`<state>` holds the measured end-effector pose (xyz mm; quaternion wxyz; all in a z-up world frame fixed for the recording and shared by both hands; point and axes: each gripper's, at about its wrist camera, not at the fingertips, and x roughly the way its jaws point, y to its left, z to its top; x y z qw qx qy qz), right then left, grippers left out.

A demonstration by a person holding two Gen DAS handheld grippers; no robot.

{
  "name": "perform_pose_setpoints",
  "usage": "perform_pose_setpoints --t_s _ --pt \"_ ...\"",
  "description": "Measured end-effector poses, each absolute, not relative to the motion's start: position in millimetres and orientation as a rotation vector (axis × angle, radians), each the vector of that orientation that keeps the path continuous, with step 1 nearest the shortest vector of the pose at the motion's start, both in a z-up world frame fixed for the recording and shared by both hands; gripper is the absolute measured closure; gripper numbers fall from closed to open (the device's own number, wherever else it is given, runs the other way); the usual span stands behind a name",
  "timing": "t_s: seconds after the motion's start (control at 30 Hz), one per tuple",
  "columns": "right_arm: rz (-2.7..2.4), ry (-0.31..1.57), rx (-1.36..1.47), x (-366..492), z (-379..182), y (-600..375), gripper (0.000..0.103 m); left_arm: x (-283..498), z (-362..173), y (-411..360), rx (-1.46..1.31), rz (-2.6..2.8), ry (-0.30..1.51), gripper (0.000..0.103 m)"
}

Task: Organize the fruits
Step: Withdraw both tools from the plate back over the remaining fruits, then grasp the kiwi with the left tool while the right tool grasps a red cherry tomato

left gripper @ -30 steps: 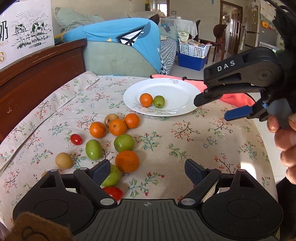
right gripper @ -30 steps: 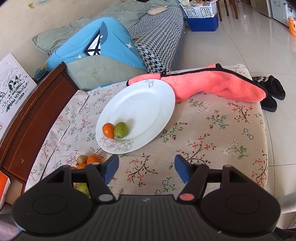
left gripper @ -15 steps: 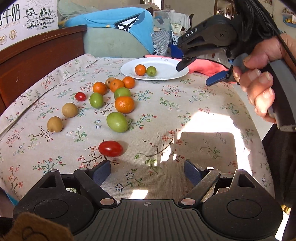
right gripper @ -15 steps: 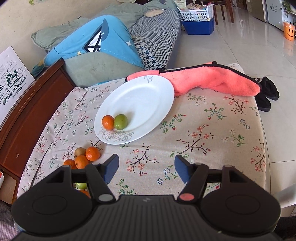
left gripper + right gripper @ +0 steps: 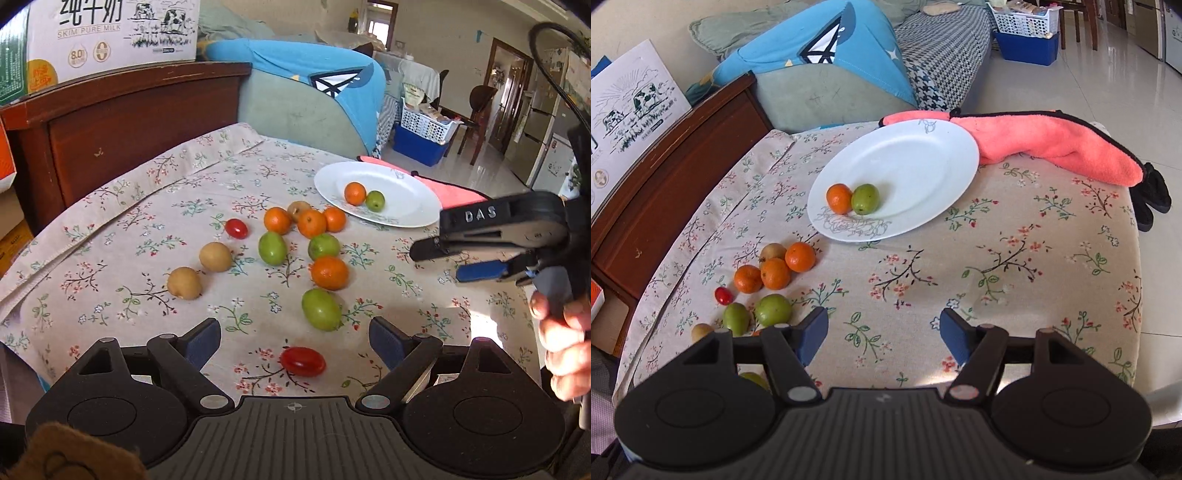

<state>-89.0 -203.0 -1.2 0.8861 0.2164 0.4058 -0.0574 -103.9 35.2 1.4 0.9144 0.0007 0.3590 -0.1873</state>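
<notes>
Your left gripper [image 5: 294, 338] hangs spread and empty, straddling the red cherry tomato [image 5: 303, 361] (nearest loose fruit). Your right gripper [image 5: 883, 334] is likewise parted, holding nothing. One tangerine [image 5: 839, 198] and one green fruit [image 5: 865, 198] already sit together on the white plate [image 5: 923, 166], evidently the collection point.

Cloth [image 5: 1015, 288]: beige, floral sprigs. Plate [image 5: 916, 162]: white, grey flower print. Towel [image 5: 1052, 144]: pink, black-edged. Fruits, left of frame: orange [image 5: 329, 272], green [image 5: 321, 308], tan [image 5: 184, 283], red [image 5: 303, 361].
</notes>
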Motion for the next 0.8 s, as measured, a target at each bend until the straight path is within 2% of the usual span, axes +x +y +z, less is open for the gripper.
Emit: perform_pose_setpoints --t_s 0.23,0.57,0.8 --pt "0.034 0.878 0.362 -103.4 -5.8 -171.6 0.036 -73.4 10.3 67.8 -0.039 -0.201 0.814 0.015" --pt "0.294 0.902 0.268 -115.5 -15.8 -126.1 0.057 -36.1 5.2 72.3 0.037 -0.213 0.881 0.015" --pt "0.392 0.889 0.210 -116.3 -19.9 -104.6 0.060 -24.1 -1.7 67.1 0.079 -0.270 0.907 0.017"
